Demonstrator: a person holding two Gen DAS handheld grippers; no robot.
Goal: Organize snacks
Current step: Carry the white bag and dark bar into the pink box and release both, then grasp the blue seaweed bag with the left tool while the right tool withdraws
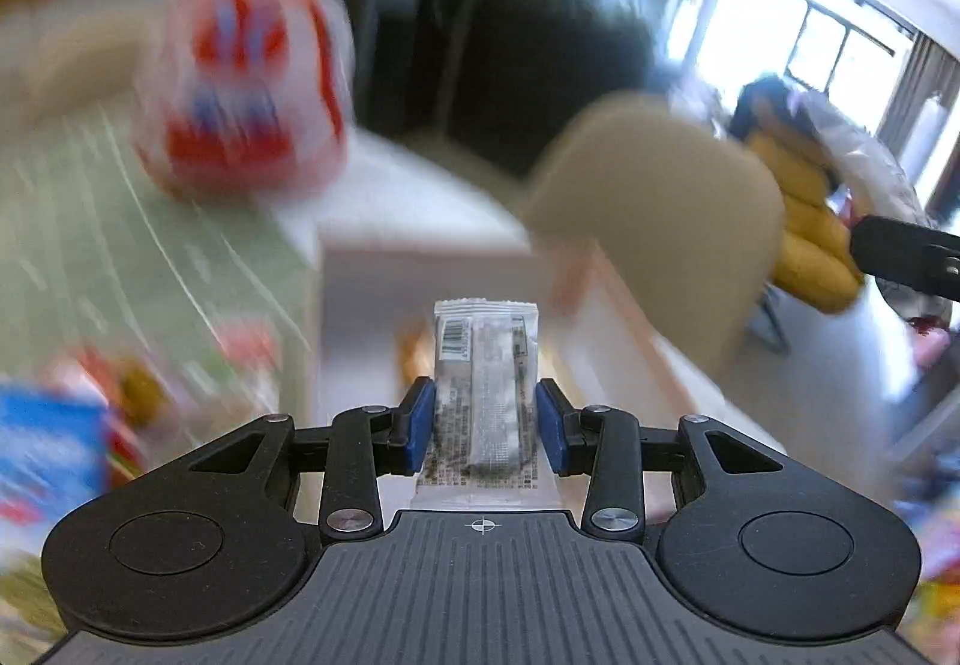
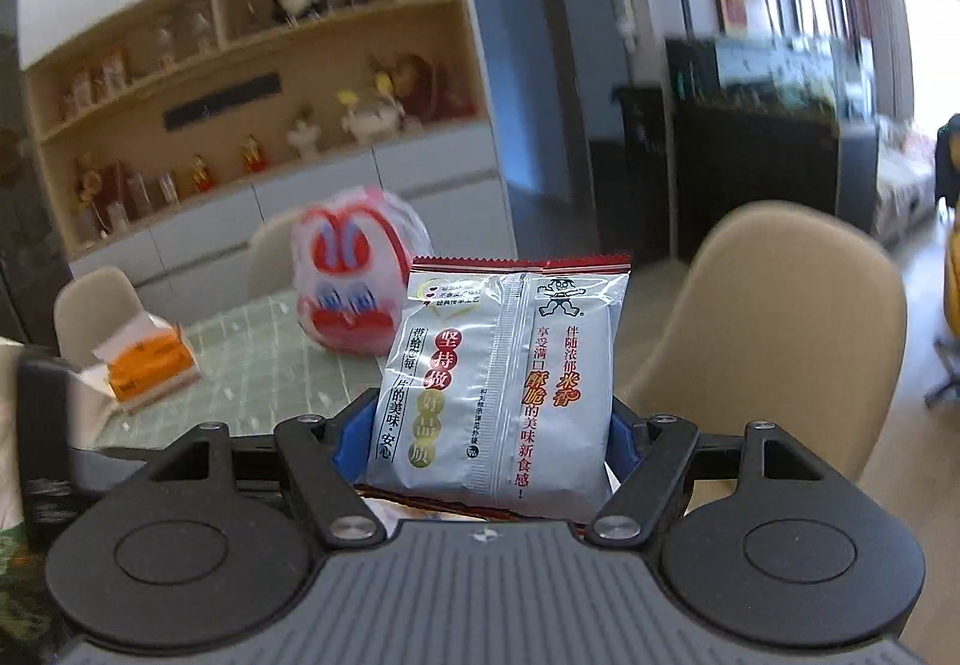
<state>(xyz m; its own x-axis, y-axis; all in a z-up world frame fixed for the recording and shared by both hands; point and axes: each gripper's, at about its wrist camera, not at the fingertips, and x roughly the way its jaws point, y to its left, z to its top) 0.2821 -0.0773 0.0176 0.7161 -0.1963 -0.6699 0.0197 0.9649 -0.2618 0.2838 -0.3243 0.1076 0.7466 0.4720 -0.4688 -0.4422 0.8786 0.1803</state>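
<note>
My left gripper is shut on a narrow silver snack bar wrapper with a barcode, held upright between its blue pads above a white box. My right gripper is shut on a wider silver rice cracker packet with a red top edge and printed text, held up in the air over the table's near side. A big red and white snack bag stands on the green checked tablecloth; the same snack bag shows blurred in the left wrist view.
An orange and white tissue pack lies at the left on the tablecloth. Beige chairs stand around the table. Colourful snack packs lie blurred at the lower left. A wooden shelf unit with figurines lines the back wall.
</note>
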